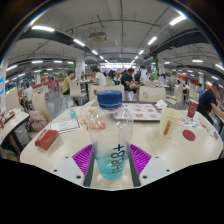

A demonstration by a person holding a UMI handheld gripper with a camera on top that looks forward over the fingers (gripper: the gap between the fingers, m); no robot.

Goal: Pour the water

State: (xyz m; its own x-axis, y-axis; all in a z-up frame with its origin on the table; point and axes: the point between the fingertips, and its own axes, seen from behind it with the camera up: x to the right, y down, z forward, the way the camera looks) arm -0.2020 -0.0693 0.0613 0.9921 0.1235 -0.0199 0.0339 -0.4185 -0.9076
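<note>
Claw (pixel 111 160) clamped on the water bottle (pixel 111 135), magenta pads (pixel 84 158) pressing both sides low on the body. Bottle upright, blue cap (pixel 110 98) apparently on, so no pour yet. Low grip probably keeps the neck free to tip. Likely target: the cup (pixel 170 123) ahead to the right on the white counter (pixel 190 150). Red pouch (pixel 47 139) off to the left.

Bright, evenly lit indoor hall seen through a strongly curved wide-angle lens.

Long ceiling light strips (pixel 78 42) glare white overhead and throw soft light, leaving only faint shadows on the pale worktop (pixel 190 150). Straight lines bow towards the edges. The near bottle (pixel 111 135) looks fairly sharp; distant people (pixel 128 78) are small and blurred.
</note>
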